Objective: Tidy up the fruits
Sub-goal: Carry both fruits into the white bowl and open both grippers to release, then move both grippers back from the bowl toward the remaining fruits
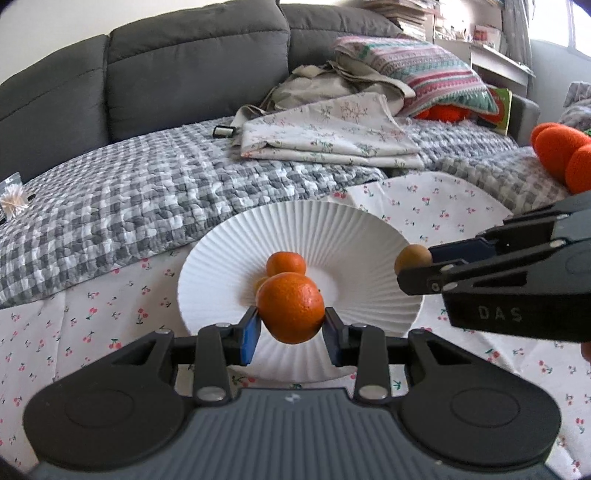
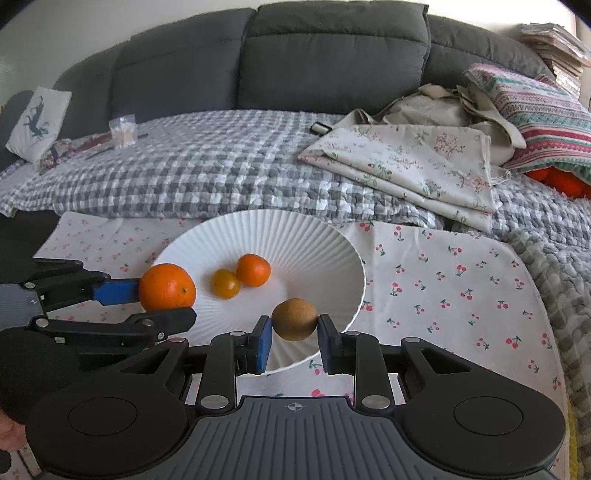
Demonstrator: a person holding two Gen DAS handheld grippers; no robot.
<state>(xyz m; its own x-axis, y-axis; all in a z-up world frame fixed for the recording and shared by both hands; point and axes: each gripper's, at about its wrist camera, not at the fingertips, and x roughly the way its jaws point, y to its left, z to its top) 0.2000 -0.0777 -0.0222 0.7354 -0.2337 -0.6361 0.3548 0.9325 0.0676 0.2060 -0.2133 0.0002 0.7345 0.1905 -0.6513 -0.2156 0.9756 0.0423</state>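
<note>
I'm looking at a dark grey sofa [image 2: 332,55] with a grey-checked quilt [image 2: 203,173] over its seat, folded floral linen [image 2: 406,162], a striped pillow [image 2: 535,114], stacked papers [image 2: 554,37] behind; daylight comes from a window [image 1: 554,22].

We find a home living room — a grey sofa [image 2: 332,55] fills the background. On the sofa's seat lie a checked quilt [image 2: 207,166], folded floral linen [image 2: 406,162] and a striped cushion [image 2: 539,118] — ordinary household clutter; stacked papers [image 2: 554,40] sit beyond its right end.
</note>
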